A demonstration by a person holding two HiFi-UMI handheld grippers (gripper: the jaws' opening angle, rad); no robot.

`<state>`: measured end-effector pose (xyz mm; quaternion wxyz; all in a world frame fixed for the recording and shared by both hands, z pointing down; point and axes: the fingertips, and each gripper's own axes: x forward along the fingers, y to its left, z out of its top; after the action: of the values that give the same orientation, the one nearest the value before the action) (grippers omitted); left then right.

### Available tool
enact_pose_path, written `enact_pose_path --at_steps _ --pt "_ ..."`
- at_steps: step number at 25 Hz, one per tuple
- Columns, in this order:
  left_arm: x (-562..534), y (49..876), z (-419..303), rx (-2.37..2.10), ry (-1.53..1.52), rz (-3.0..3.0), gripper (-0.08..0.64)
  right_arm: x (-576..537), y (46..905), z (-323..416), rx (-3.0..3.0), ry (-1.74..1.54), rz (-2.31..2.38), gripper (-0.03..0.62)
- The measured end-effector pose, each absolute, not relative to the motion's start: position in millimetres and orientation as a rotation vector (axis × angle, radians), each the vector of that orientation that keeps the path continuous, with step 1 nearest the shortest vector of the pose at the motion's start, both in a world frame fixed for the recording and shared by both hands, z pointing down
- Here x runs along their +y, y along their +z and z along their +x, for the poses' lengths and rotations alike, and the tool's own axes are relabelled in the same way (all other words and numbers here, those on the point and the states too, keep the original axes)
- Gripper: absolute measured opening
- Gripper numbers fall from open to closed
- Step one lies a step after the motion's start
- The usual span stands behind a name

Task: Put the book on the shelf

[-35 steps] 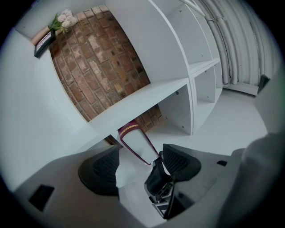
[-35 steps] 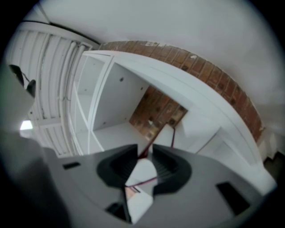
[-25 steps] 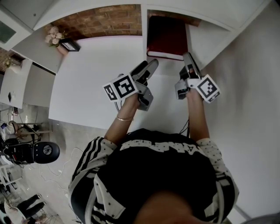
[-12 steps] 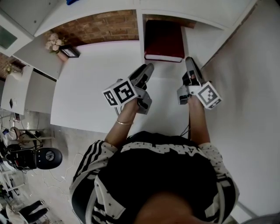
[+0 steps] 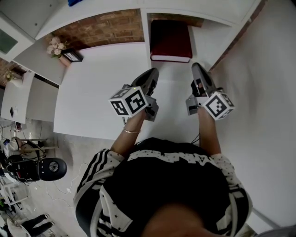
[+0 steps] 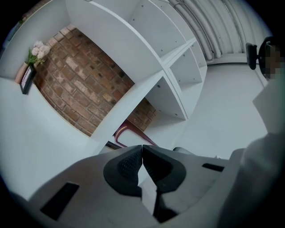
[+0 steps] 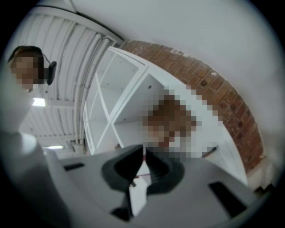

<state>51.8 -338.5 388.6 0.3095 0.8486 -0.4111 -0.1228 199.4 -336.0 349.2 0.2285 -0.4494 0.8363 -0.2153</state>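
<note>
Book (image 5: 171, 39) is lying flat inside the shelf (image 5: 144, 28) compartment at top centre of the head view. It's sitting a bit deeper in frame than a sec ago. Both tools are easing back twd the person over the white desk (image 5: 97, 88). Left gripper (image 5: 151, 74), wide apart a sec ago, is now sitting w/ jaws together, nothing btwn them. Right gripper (image 5: 196, 69) is likewise pressed together, empty. Neither is touching the book, so the placing is looking done.

Homely room: white shelf (image 5: 203, 10), brick wall (image 5: 106, 28)
</note>
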Motion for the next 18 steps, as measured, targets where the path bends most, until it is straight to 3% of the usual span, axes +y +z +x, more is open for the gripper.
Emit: enact_pose_path --at_steps 18 --pt "-315.5 395.0 64.7 -1.161 -0.161 2.369 0.040 -302.9 365.9 175.3 2.491 -0.521 -1.255 0.034"
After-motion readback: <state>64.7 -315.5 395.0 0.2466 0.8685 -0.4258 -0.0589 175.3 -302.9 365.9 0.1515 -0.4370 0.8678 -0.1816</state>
